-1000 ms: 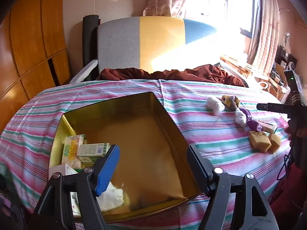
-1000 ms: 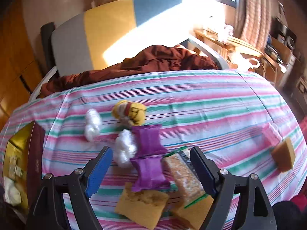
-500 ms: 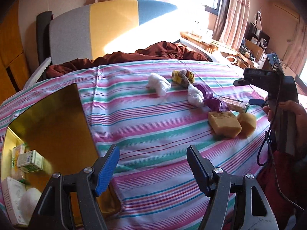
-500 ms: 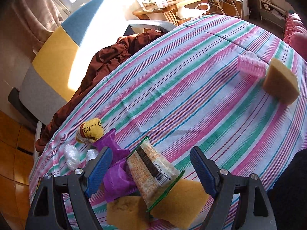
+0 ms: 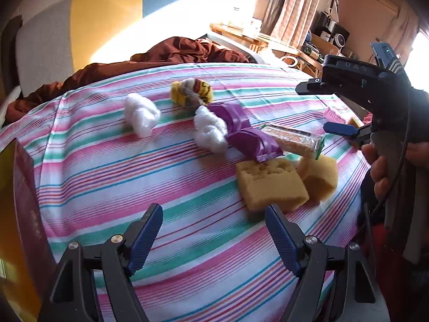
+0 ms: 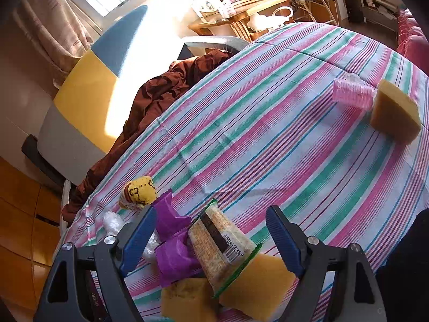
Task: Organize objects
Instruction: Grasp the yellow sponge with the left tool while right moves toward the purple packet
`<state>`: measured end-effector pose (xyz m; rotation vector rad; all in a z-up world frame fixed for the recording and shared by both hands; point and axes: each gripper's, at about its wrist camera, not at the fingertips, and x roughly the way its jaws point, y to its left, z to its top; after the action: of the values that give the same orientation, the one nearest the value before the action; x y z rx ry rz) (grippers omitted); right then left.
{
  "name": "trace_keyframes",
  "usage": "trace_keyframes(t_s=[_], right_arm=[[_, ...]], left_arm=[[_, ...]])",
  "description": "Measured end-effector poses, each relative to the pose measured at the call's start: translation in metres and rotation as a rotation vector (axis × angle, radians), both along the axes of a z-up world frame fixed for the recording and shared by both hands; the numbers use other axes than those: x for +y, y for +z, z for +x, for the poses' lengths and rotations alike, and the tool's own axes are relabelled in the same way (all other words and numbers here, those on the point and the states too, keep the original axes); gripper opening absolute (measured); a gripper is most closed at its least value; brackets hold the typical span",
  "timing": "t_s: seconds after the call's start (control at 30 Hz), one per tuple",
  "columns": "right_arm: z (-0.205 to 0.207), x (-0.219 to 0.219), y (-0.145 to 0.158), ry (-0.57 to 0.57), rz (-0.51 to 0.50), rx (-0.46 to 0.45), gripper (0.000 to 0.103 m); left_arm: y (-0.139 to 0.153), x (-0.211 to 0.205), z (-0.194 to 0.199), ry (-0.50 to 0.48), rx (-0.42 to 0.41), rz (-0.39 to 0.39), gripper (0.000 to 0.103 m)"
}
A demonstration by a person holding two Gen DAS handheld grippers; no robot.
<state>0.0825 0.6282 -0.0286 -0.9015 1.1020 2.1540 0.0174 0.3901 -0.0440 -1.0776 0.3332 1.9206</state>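
Note:
My left gripper [image 5: 214, 232] hangs over the striped cloth; its jaws are opening and nothing is between them. Just beyond its right finger lie two yellow sponges [image 5: 270, 185]. Behind them are a snack bar [image 5: 292, 139], purple wrappers [image 5: 249, 134], two cotton balls [image 5: 140, 114] and a yellow knitted toy [image 5: 191, 94]. My right gripper [image 6: 211, 238] stands open above the snack bar [image 6: 219, 241], whose end rests on a sponge [image 6: 257, 276]. The pads do not touch it.
The gold box's dark red wall [image 5: 24, 187] stands at the left edge of the left wrist view. A pink hair roller [image 6: 352, 94] and a third sponge [image 6: 394, 115] lie far right. A brown cloth [image 6: 166, 88] lies on the chair behind the table.
My left gripper has swung right, from over the gold box to the cloth near the sponges, and its jaws have widened. My right gripper rolled and tipped over the snack bar, then held still.

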Motion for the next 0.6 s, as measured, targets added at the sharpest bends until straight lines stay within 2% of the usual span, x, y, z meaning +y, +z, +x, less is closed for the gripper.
trace_keyframes(t_s=[0.07, 0.33, 0.43, 0.5, 0.53, 0.57, 0.6], right_arm=[[0.001, 0.002, -0.002, -0.01, -0.012, 0.002, 0.085], [0.004, 0.01, -0.009, -0.046, -0.052, 0.011, 0.085], [0.004, 0.011, -0.01, -0.055, -0.05, 0.003, 0.085], [0.004, 0.011, -0.011, -0.049, -0.056, 0.001, 0.085], [0.003, 0.01, -0.011, -0.045, -0.054, 0.001, 0.085], [0.003, 0.01, -0.01, -0.044, -0.049, -0.001, 0.085], [0.002, 0.01, -0.01, -0.04, -0.046, 0.0, 0.085]], left_arm=[[0.002, 0.015, 0.003, -0.024, 0.007, 0.005, 0.086], [-0.004, 0.067, 0.016, -0.122, 0.04, -0.036, 0.087], [-0.014, 0.079, 0.015, -0.121, 0.035, -0.059, 0.087], [-0.021, 0.083, 0.012, -0.118, 0.009, -0.057, 0.086], [-0.024, 0.083, 0.011, -0.112, -0.002, -0.054, 0.076], [-0.027, 0.081, 0.009, -0.115, -0.033, -0.041, 0.07], [-0.028, 0.076, 0.008, -0.109, -0.047, -0.022, 0.069]])
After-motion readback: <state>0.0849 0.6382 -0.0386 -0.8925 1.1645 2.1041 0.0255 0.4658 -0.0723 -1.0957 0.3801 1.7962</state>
